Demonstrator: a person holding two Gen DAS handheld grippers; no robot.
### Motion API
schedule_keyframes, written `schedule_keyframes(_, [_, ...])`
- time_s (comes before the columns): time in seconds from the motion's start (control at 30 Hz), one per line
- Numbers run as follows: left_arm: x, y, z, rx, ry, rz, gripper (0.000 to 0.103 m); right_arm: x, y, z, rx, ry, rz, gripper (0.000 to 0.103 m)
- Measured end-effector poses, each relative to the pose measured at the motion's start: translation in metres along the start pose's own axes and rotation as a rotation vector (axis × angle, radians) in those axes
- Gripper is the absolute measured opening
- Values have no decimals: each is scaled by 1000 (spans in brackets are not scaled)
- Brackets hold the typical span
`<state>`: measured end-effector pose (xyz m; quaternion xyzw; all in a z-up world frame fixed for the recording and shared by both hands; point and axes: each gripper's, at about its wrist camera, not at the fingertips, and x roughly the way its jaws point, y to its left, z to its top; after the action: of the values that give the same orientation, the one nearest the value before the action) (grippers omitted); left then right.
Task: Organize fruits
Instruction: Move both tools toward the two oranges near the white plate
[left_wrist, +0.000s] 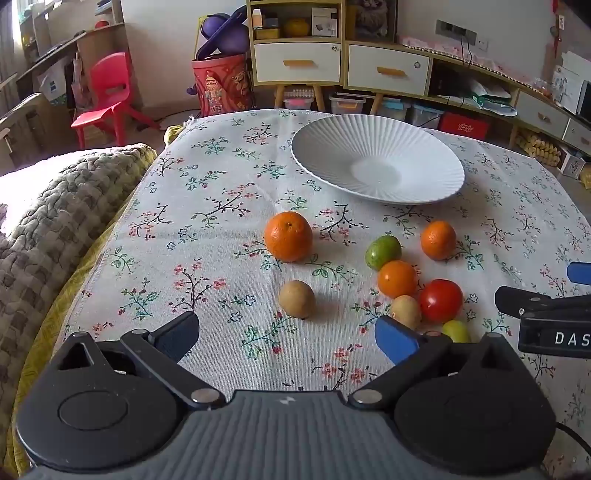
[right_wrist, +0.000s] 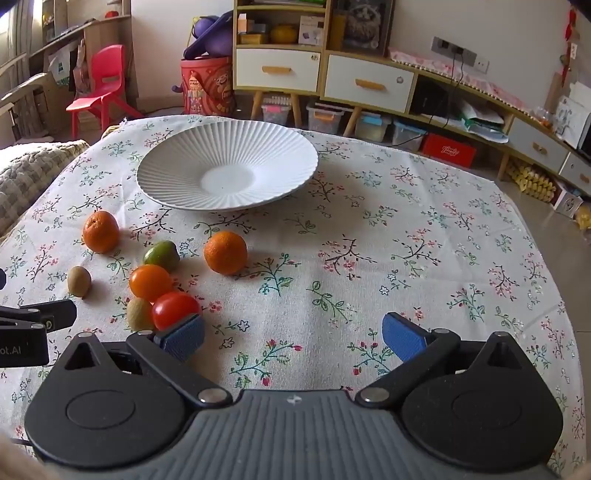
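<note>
From the left wrist, the white plate (left_wrist: 376, 158) sits bare at the far side of the desk (left_wrist: 221, 184), so sorting has not begun by my reading. Every fruit lies on the cloth nearer than the plate: a large orange (left_wrist: 288, 236), a kiwi (left_wrist: 296, 299), and a cluster around the tomato (left_wrist: 440, 301). The left tongs (left_wrist: 286, 338) are spread wide, holding nothing.

From the right wrist, the plate (right_wrist: 227, 171) is likewise bare. The right tongs (right_wrist: 293, 338) gape empty, one pad just beside the tomato (right_wrist: 173, 308).
</note>
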<state>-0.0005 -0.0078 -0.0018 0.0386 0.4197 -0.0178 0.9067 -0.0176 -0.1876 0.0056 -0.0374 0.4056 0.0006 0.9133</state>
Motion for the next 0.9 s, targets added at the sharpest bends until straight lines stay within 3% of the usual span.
schedule_keyframes(0.9, [10, 6, 2, -10, 17, -17, 92, 1, -2, 7, 13, 20, 30, 102])
